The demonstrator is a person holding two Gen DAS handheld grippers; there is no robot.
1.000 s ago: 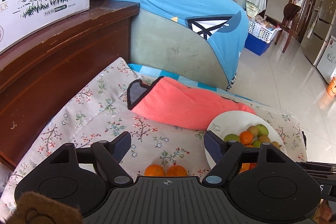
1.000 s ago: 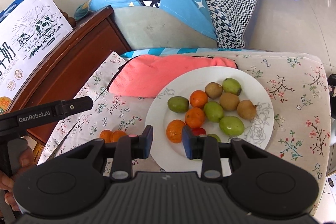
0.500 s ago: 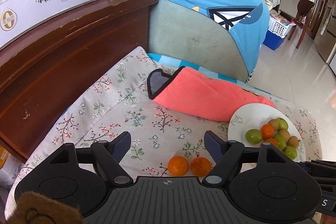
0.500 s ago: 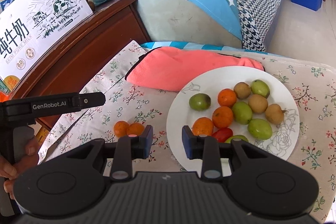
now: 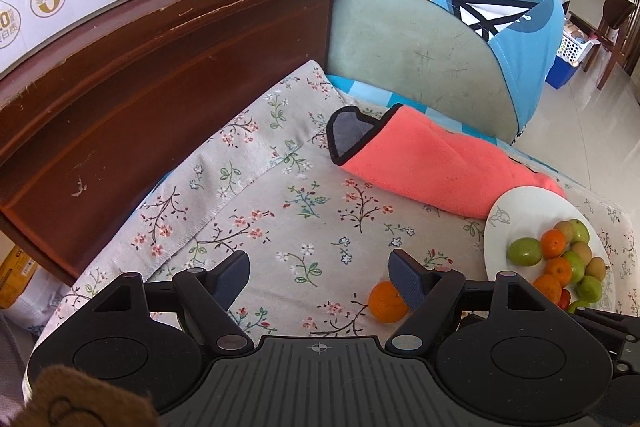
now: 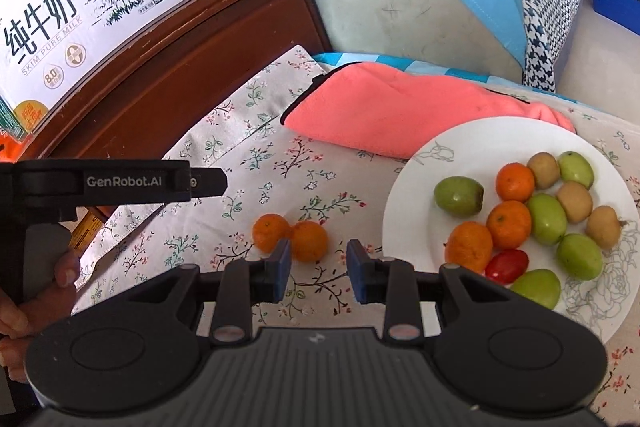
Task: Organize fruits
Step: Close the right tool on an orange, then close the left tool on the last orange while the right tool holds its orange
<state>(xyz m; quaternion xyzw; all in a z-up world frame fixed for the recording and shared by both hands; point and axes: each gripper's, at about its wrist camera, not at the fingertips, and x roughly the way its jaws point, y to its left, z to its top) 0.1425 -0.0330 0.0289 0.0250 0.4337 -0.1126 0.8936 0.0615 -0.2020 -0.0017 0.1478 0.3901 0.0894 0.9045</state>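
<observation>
On the cloth: two oranges [image 6: 290, 238] lie touching side by side on the floral tablecloth [image 6: 256, 163], just left of the white plate [image 6: 416, 187]; their pair runs left to right across the right wrist view.
Hidden in left view: only one orange [image 5: 385, 301] shows, its right edge covered by a fingertip [image 5: 404, 277]; its partner is out of sight behind the gripper.
Right gripper [image 6: 319, 265]: fingers parted, nothing between them, hanging just short of the pair; the left pad [image 6: 282, 267] overlaps the lower edge of the nearer orange, contact not clear.
Left gripper [image 5: 319, 275]: fingers spread wide and empty, over bare cloth, with the orange at about 4 o'clock of the gap.
Plate contents: three more oranges, several green fruits [image 6: 546, 219], brownish fruits [image 6: 575, 201] and one red tomato [image 6: 507, 265], bunched toward the plate's right half.
Cut off: the lowest green fruit [image 6: 536, 287] is partly behind the gripper body; the plate's right rim leaves the frame.
Pink towel [image 6: 404, 111]: folded, long axis left to right, at 12 o'clock of the plate, its edge touching the rim.
Milk carton [image 6: 80, 7]: on the wooden cabinet [image 6: 192, 59], at 10 o'clock.
</observation>
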